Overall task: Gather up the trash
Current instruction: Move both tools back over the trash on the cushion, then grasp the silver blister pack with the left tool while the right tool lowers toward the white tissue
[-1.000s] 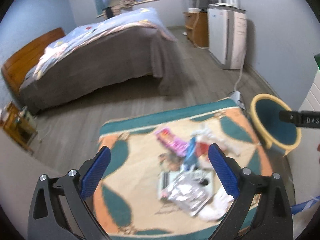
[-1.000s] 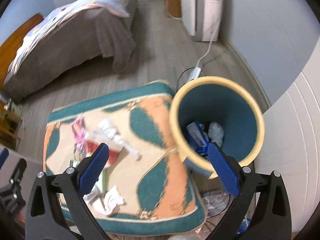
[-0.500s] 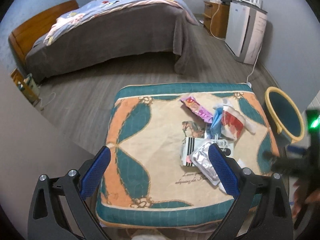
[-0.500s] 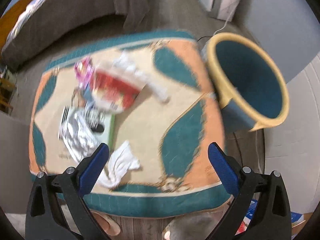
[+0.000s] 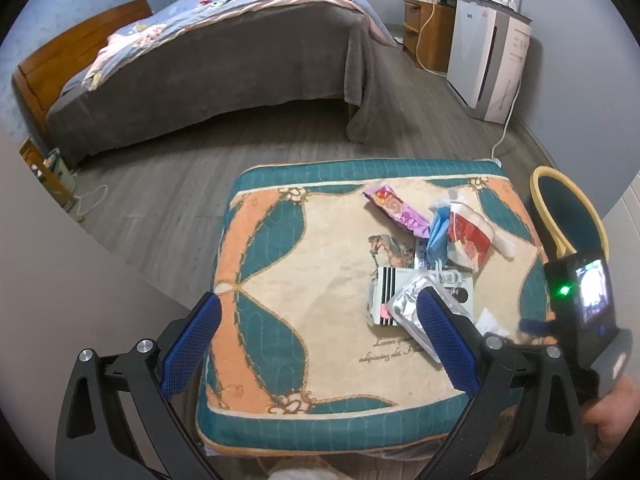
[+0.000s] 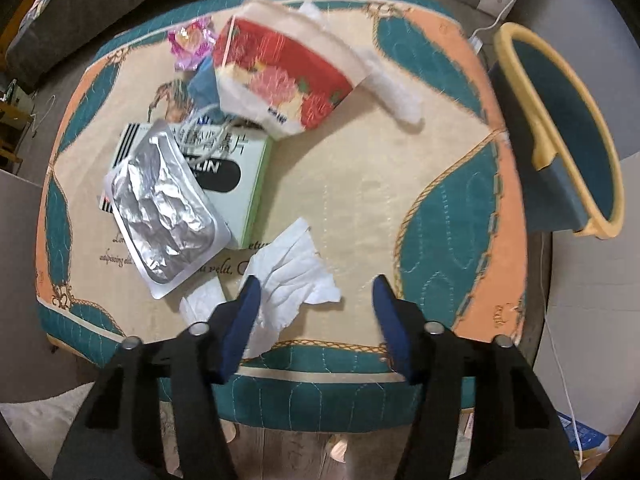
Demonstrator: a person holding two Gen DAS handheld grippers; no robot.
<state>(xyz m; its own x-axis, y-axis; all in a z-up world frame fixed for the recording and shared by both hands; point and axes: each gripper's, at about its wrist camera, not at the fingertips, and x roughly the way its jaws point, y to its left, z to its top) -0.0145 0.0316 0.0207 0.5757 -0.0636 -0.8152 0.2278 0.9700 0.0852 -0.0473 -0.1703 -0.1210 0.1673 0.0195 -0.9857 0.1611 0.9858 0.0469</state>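
Trash lies on a teal and orange cushion (image 6: 440,216): a crumpled white tissue (image 6: 292,276), a silver foil pack (image 6: 164,200) on a pale green box (image 6: 236,172), a red flowered tissue pack (image 6: 280,76) and a pink wrapper (image 6: 192,40). My right gripper (image 6: 316,312) points down at the cushion's near edge. Its jaws are closing, with the tissue's lower part between them beside the left pad, not pinched. My left gripper (image 5: 316,340) hangs open over the cushion (image 5: 280,320), empty, with the foil pack (image 5: 408,304) behind its right finger.
A teal bin with a yellow rim (image 6: 568,120) stands off the cushion's right side, also in the left wrist view (image 5: 560,204). A bed (image 5: 224,64) and a white appliance (image 5: 492,64) stand beyond on the wooden floor. The right tool's camera body (image 5: 580,304) shows at right.
My right gripper swung from above the bin down to the cushion's near edge, and its jaws narrowed around the tissue. The left gripper drew back from the trash early on, then held still.
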